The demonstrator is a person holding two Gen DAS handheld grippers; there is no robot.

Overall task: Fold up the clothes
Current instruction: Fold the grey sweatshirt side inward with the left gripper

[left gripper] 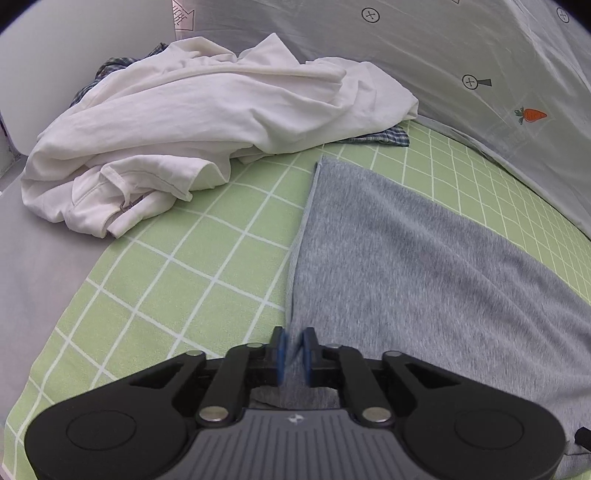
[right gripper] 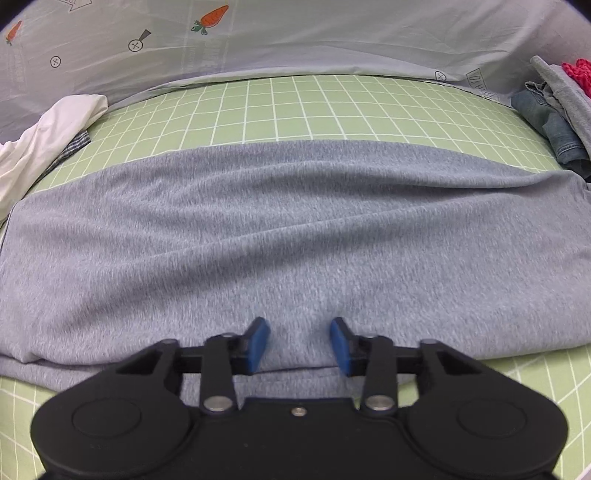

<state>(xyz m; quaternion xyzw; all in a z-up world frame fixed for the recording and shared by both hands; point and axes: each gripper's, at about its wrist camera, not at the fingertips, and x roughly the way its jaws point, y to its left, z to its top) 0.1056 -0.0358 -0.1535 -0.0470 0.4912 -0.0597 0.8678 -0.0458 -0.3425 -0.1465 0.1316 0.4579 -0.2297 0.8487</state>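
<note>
Matt grey knit garment (right gripper: 295, 221), smooth checked cotton sheet (right gripper: 295, 107), crumpled white shirt (left gripper: 207, 122)

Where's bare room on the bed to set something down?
Free: green checked sheet between grey garment and carrot-print fabric, and between the garment and white clothes pile. Crowded: that pile, and the denim heap opposite.

green checked sheet (right gripper: 295, 107) covers the bed. grey printed cloth (right gripper: 295, 40) rises along the sheet's far edge, with carrot prints (right gripper: 212, 18) and crossed-circle marks (left gripper: 370, 15).
</note>
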